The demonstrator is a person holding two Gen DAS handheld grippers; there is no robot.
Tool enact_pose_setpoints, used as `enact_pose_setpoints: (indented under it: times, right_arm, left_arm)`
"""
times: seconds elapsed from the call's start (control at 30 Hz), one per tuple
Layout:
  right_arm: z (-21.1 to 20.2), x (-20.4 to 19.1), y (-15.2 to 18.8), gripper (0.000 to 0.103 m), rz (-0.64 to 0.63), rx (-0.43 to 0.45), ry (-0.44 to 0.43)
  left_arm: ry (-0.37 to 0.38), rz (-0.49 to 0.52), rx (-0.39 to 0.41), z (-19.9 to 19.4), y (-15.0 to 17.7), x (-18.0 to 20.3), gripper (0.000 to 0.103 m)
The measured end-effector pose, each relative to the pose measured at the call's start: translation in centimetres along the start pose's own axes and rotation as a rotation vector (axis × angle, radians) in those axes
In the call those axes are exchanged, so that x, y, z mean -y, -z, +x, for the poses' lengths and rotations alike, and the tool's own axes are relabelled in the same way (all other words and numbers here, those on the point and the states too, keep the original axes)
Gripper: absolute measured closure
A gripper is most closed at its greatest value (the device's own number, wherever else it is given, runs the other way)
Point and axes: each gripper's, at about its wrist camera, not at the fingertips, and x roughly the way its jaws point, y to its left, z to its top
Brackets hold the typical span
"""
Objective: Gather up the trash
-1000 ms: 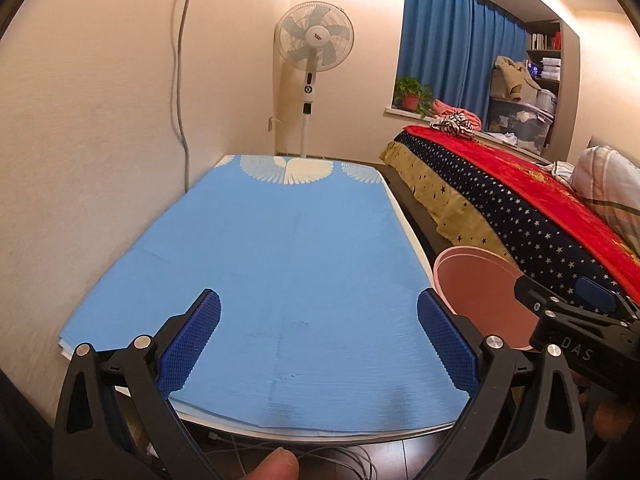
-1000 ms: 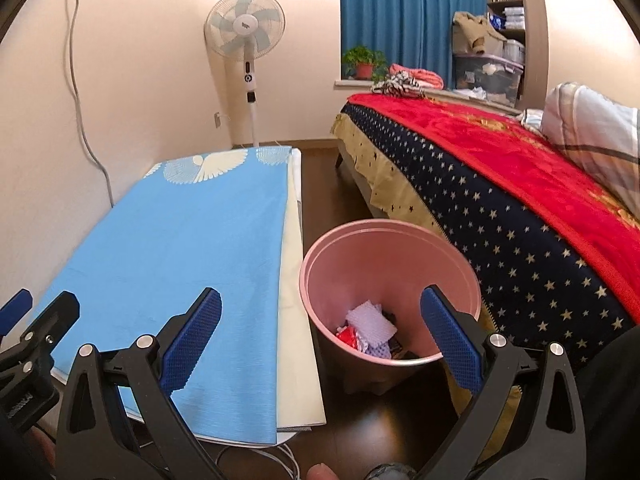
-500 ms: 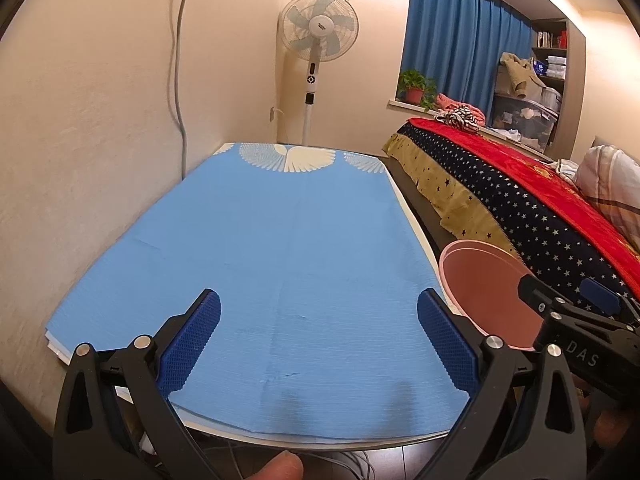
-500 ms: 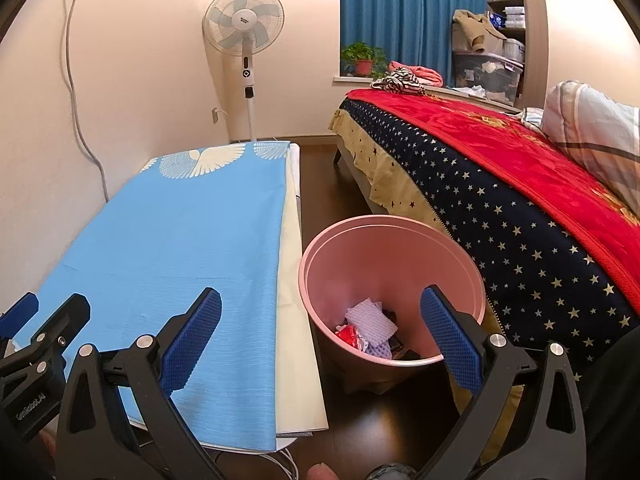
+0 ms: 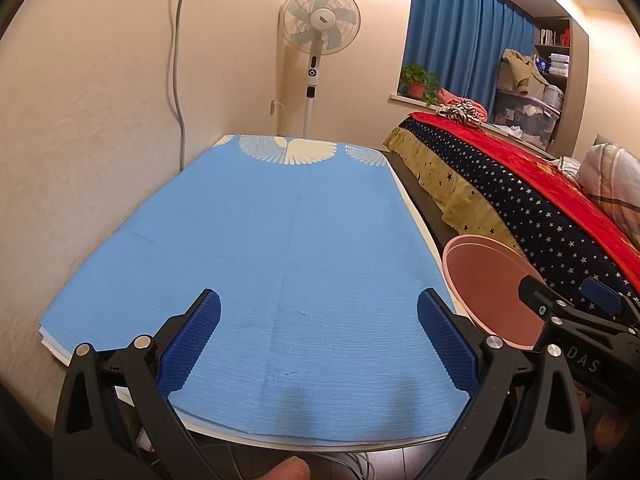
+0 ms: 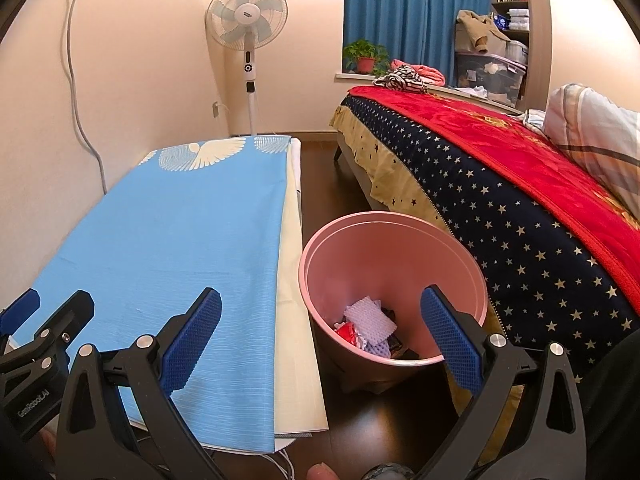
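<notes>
With trash point(image 6: 370, 326) already in the pink bin point(image 6: 460, 248) off the bench's point(image 5: 280, 240) right edge, both wide, empty grippers point(image 5: 318, 342) point(image 6: 320, 340) likely need only withdraw.

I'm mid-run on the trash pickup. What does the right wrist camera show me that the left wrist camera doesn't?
Right wrist only: the inside of the pink bin, with white and red scraps at the bottom, and dark floor between table and bed.

Left wrist only: the full width of the blue cloth, with no trash visible on it.

Both: the blue cloth, the bin, the fan, the bed, and open, empty tongs, left and right.
</notes>
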Motion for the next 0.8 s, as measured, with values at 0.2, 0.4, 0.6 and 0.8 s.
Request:
enact_pose_setpoints:
  times: [0.2,0.4,0.6,0.8]
  right_arm:
    - [0.0,-0.03,-0.01,0.005,-0.001,0.0,0.001]
    - [0.13,-0.02,0.0,0.005,-0.003,0.0,0.002]
    - [0.11,-0.07,-0.02,0.005,-0.004,0.001,0.003]
    - [0.22,-0.06,-0.01,0.005,-0.004,0.001,0.004]
  left_arm:
    - [0.001,0.002,0.0,0.02,0.13,-0.02,0.008]
    - [0.0,0.0,0.0,0.08,0.11,-0.06,0.008]
    - [-0.002,-0.002,0.001,0.06,0.05,-0.11,0.008]
    - [-0.002,-0.005,0.002,0.07,-0.01,-0.16,0.008]
